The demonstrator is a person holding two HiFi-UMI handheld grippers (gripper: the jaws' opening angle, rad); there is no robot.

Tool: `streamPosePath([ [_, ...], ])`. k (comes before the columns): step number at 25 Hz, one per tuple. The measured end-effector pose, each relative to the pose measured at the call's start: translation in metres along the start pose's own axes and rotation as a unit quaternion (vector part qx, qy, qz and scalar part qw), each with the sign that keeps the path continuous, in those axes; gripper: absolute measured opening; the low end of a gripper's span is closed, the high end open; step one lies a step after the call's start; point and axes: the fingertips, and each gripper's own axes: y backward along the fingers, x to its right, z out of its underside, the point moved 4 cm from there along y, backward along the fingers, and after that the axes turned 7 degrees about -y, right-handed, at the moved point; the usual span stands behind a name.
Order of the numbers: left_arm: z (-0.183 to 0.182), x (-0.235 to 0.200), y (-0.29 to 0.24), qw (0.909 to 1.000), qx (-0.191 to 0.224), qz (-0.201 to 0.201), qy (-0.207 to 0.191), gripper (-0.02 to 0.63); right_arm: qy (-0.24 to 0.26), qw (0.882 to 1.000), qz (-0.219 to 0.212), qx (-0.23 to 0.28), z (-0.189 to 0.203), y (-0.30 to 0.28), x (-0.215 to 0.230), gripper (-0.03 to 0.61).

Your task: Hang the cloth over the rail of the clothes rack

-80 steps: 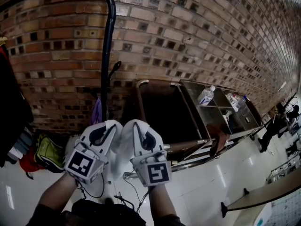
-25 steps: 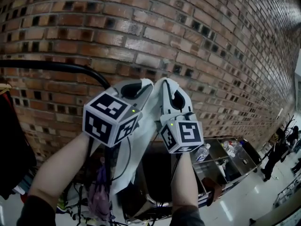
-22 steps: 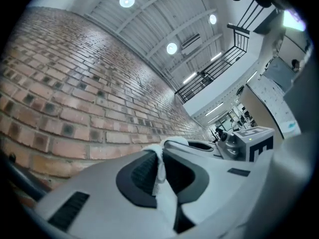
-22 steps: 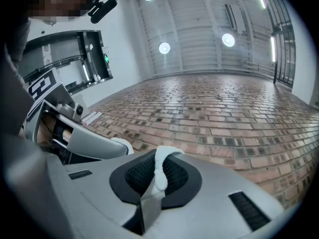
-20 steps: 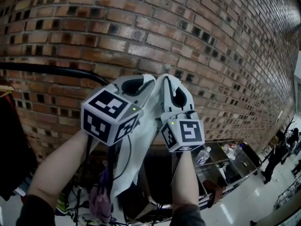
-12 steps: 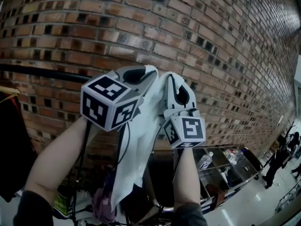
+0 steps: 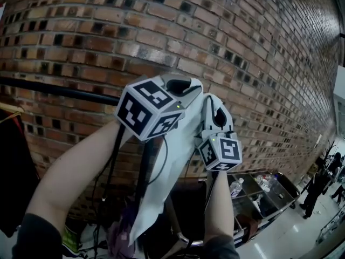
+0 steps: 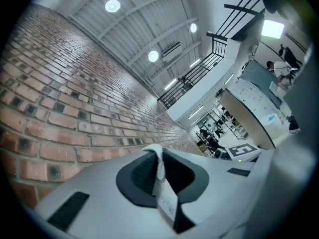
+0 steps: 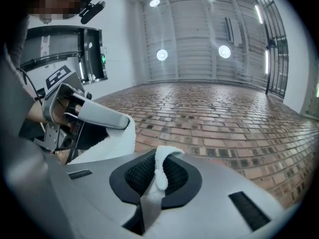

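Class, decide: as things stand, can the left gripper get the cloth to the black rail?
Probably yes. The left gripper, shut on the cloth, is up about level with the rail, and nothing stands between them. The right gripper grips the same cloth, so it would have to come along.

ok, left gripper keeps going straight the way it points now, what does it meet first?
Most likely the brick wall: its own view shows the left gripper, shut on the cloth, aimed at bare brick. The rail sits lower in the head view, seemingly off that line. Distance unclear.
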Motion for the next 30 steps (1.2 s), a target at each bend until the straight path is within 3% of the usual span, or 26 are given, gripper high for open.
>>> streamPosePath([
  [4,-0.006,-0.019,-0.006,0.9972,0.010,-0.012,-0.073,0.048,0.021,1.000,0.005,0.012,-0.003,-0.011,0.000,0.031],
  [9,-0.012,-0.037,0.004,0.9810,0.026,-0.034,-0.189,0.048,0.061,0.998,0.019,0.021,-0.003,-0.019,-0.008,0.031],
  [11,-0.021,-0.046,0.011,0.9745,0.039,-0.047,-0.216,0.048,0.072,0.996,0.039,0.033,-0.004,-0.021,-0.004,0.034],
  [14,-0.024,-0.067,0.020,0.9660,0.021,-0.068,-0.248,0.048,0.094,0.993,0.065,0.039,-0.001,-0.027,0.005,0.035],
  [17,-0.023,-0.069,0.019,0.9571,0.011,-0.053,-0.284,0.048,0.100,0.991,0.083,0.023,0.010,-0.032,0.017,0.035],
  [20,-0.020,-0.062,0.008,0.9491,0.000,-0.038,-0.313,0.048,0.073,0.993,0.085,0.027,0.016,-0.035,0.025,0.035],
  [24,-0.013,-0.063,-0.005,0.9420,-0.026,-0.050,-0.331,0.048,0.072,0.995,0.058,0.034,0.023,-0.049,0.011,0.034],
  [30,0.017,-0.098,0.005,0.9237,-0.083,-0.079,-0.366,0.048,0.110,0.992,-0.042,0.051,0.032,-0.081,-0.053,0.035],
])
